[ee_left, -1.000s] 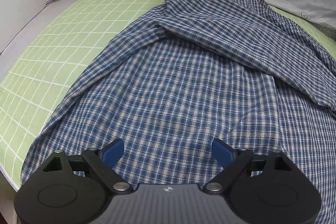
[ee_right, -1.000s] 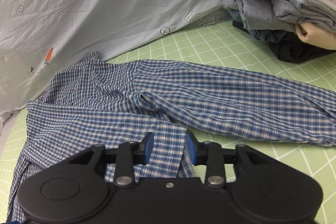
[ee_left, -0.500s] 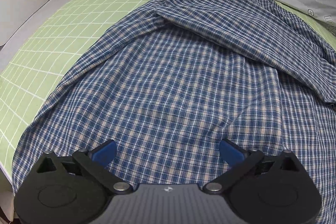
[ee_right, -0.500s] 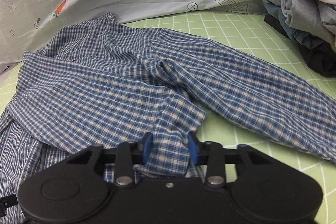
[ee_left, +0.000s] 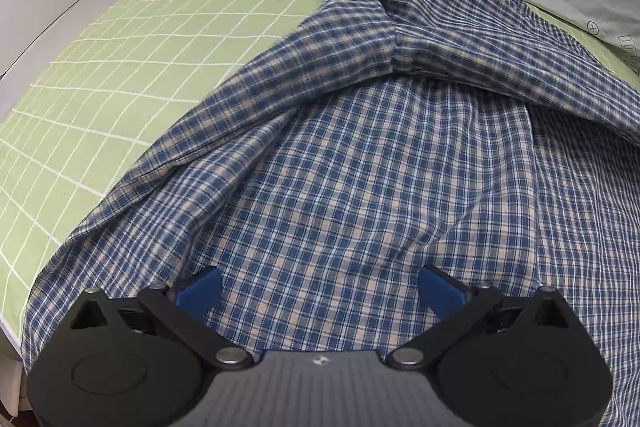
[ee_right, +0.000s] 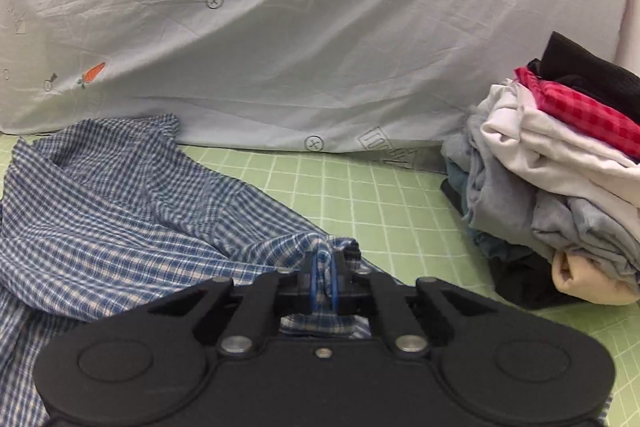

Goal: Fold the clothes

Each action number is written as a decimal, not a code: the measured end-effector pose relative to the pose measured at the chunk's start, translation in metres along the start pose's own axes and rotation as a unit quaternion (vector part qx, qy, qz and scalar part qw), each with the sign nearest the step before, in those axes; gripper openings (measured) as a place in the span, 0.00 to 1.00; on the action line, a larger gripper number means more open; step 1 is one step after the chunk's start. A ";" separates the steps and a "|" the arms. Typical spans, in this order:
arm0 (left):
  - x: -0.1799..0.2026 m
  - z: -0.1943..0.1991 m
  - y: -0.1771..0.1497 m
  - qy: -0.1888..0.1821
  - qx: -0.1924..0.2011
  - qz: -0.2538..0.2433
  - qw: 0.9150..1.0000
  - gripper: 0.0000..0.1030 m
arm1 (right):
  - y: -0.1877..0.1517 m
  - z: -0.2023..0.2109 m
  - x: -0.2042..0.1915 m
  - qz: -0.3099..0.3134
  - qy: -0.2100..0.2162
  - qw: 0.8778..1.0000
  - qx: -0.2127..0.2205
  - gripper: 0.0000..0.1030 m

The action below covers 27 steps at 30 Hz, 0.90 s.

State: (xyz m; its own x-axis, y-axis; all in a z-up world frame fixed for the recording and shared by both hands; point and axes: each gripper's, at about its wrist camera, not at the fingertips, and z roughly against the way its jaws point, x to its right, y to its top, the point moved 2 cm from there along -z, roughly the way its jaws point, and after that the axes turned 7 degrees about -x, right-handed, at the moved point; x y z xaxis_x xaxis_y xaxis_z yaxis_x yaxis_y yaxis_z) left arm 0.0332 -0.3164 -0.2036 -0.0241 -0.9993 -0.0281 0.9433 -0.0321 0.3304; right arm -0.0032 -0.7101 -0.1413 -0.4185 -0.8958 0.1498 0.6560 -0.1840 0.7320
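While the right tool [ee_right: 325, 277] pinches it, the shirt [ee_right: 120, 227] stretches leftward.

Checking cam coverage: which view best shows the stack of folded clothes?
Right wrist view: the stack of folded clothes sits at the right on the green grid mat, with its layers visible. The left wrist view shows none of it, only the plaid shirt.

Left wrist view: we look forward and down, close over the plaid shirt [ee_left: 360, 187].
Right wrist view: we sit low, facing the far grey sheet [ee_right: 320, 47].
Shared: the shirt on the green mat [ee_right: 380, 195].
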 end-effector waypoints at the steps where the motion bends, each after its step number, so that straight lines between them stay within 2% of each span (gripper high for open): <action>1: 0.000 0.000 0.000 -0.001 0.001 -0.001 1.000 1.00 | -0.003 -0.008 0.007 -0.006 -0.008 1.000 -0.015 0.08; 4: 0.001 -0.001 0.002 -0.003 0.001 -0.006 1.000 1.00 | -0.016 -0.022 0.017 -0.018 -0.020 0.997 -0.067 0.21; 6: 0.001 -0.001 0.003 -0.004 0.001 -0.008 1.000 1.00 | -0.025 -0.018 0.013 -0.020 -0.037 0.996 -0.079 0.34; 7: 0.000 -0.001 0.004 -0.005 0.000 -0.009 1.000 1.00 | -0.029 -0.013 0.012 -0.027 -0.034 0.996 -0.077 0.40; 8: 0.000 0.000 0.004 -0.006 0.001 -0.011 1.000 1.00 | -0.032 -0.006 0.010 -0.037 -0.029 0.996 -0.073 0.53; 9: 0.000 0.000 0.004 -0.006 0.002 -0.012 1.000 1.00 | -0.035 0.001 0.008 -0.047 -0.024 0.996 -0.069 0.61; 10: 0.001 0.000 0.004 -0.007 0.003 -0.014 1.000 1.00 | -0.039 0.007 0.007 -0.057 -0.018 0.996 -0.066 0.65; 11: 0.001 0.000 0.002 -0.007 0.004 -0.015 1.000 1.00 | -0.040 0.014 0.003 -0.063 -0.013 0.996 -0.061 0.75; 12: 0.003 0.000 0.002 -0.008 0.004 -0.018 1.000 1.00 | -0.042 0.020 -0.001 -0.069 -0.007 0.996 -0.056 0.81; 15: 0.001 0.004 0.002 -0.014 0.007 -0.024 1.000 0.99 | -0.046 0.042 -0.019 -0.067 0.006 0.997 -0.033 0.83; 19: -0.013 0.024 -0.001 -0.040 0.044 -0.033 0.998 0.99 | -0.054 0.067 -0.050 -0.072 0.035 0.997 -0.020 0.84; 22: -0.032 0.040 -0.003 -0.050 0.075 -0.037 0.995 0.97 | -0.066 0.078 -0.075 -0.093 0.065 0.993 -0.033 0.84; 23: -0.041 0.045 -0.004 -0.047 0.087 -0.039 0.994 0.93 | -0.071 0.081 -0.085 -0.094 0.074 0.992 -0.039 0.82; 27: -0.084 0.062 -0.001 -0.039 0.122 -0.034 0.991 0.87 | -0.079 0.095 -0.130 -0.093 0.066 0.992 -0.056 0.77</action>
State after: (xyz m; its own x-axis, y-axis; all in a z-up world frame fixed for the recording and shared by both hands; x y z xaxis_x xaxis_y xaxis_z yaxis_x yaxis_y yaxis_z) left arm 0.0132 -0.2337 -0.1428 -0.1198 -0.9927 0.0116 0.8311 -0.0939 0.5481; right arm -0.0604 -0.5406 -0.1560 -0.4573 -0.8862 -0.0744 0.6437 -0.3875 0.6599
